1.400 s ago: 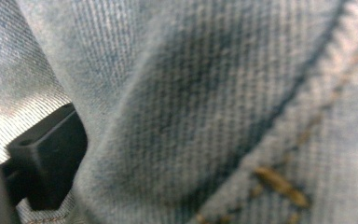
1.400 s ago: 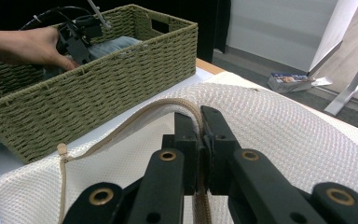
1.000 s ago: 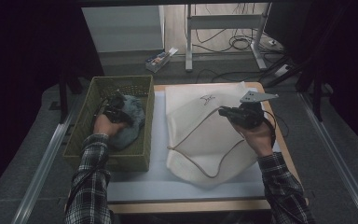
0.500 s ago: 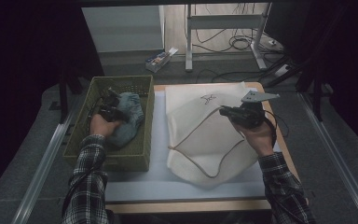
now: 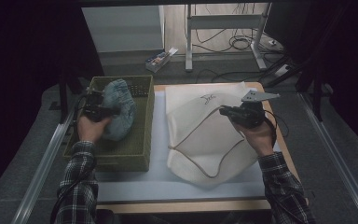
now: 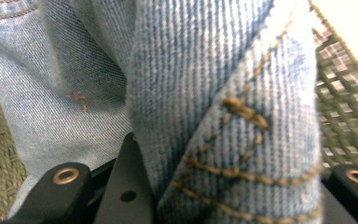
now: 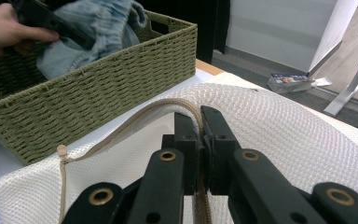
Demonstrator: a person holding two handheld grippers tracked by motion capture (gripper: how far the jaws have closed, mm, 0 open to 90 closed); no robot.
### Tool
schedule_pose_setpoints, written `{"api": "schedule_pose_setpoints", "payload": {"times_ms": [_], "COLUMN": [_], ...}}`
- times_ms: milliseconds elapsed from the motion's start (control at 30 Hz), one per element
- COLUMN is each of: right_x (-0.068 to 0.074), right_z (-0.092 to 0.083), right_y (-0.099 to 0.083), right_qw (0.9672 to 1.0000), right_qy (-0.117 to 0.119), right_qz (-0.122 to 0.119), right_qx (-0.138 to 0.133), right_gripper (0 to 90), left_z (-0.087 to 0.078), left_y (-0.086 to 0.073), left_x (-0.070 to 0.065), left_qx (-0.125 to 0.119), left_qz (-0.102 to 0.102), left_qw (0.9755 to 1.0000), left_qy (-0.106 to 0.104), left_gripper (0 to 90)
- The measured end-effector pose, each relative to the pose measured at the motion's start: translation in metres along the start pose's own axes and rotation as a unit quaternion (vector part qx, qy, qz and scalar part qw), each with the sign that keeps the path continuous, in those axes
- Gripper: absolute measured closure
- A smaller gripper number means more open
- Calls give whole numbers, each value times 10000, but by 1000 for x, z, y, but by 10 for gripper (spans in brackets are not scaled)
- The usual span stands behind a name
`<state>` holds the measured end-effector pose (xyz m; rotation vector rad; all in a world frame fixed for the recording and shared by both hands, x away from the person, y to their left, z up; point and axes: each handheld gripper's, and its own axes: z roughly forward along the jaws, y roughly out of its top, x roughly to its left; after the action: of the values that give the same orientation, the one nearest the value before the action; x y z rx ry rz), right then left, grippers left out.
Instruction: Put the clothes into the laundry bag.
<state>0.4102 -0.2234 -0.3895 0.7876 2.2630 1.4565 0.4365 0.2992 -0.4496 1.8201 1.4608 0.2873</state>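
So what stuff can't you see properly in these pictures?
- Left gripper: in its own view the denim garment covers the jaw tips.
- Basket: its floor is hidden by the garment in the high view.
- White mesh bag: whether anything is inside cannot be told; its fabric hides that.
- Mark printed on the bag: too small to read in the high view.
- Right gripper: its pinch hides part of the bag's zipper edge.
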Motion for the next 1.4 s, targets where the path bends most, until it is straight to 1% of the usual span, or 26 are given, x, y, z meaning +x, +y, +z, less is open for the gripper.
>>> {"api": "schedule_pose_setpoints", "payload": {"times_ms": [100, 167, 200, 267, 333, 433, 533, 567, 667, 867, 967, 1167, 1267, 1367, 1400], "right_x": [0, 0, 0, 1, 1, 1, 1, 1, 1, 2, 1, 1, 1, 1, 1], "right_z": [0, 0, 1, 1, 1, 2, 2, 2, 2, 2, 2, 2, 2, 1, 1], "right_y": [0, 0, 0, 0, 0, -1, -1, -1, -1, -1, -1, -2, -2, -2, -2], "right_qw": [10000, 10000, 10000, 10000, 10000, 10000, 10000, 10000, 10000, 10000, 10000, 10000, 10000, 10000, 10000], "right_qy": [0, 0, 0, 1, 5, 4, 3, -1, -1, -1, -3, 0, -6, -16, -18], "right_qz": [-1, -3, 0, -5, -6, -12, -9, -11, -8, -9, -7, -2, -6, 0, 2], "right_qx": [2, 2, 3, 11, 14, 20, 26, 29, 21, 22, 21, 16, 7, -8, -19], "right_gripper": [844, 844, 844, 843, 843, 843, 843, 844, 844, 844, 844, 844, 844, 844, 845], "left_z": [-11, -18, -21, -27, -32, -40, -46, -49, -52, -52, -53, -57, -58, -59, -60], "left_y": [-6, -11, -13, -19, -23, -30, -34, -35, -36, -38, -39, -43, -44, -42, -41], "left_x": [-2, -5, -6, -9, -12, -16, -22, -25, -29, -33, -34, -37, -38, -40, -40], "left_qx": [-301, -527, -600, -823, -975, -1221, -1352, -1416, -1492, -1555, -1624, -1808, -1850, -1835, -1863], "left_qz": [19, 59, 83, 77, 59, 79, 177, 247, 327, 456, 477, 482, 533, 578, 578], "left_qw": [9995, 9986, 9982, 9965, 9952, 9925, 9907, 9896, 9883, 9868, 9855, 9823, 9813, 9813, 9808], "left_qy": [-37, -31, -22, -85, -78, -80, -5, 4, -10, 67, 76, -31, -18, 37, 30], "left_gripper": [728, 728, 727, 727, 727, 726, 725, 725, 724, 724, 724, 724, 724, 724, 723]}}
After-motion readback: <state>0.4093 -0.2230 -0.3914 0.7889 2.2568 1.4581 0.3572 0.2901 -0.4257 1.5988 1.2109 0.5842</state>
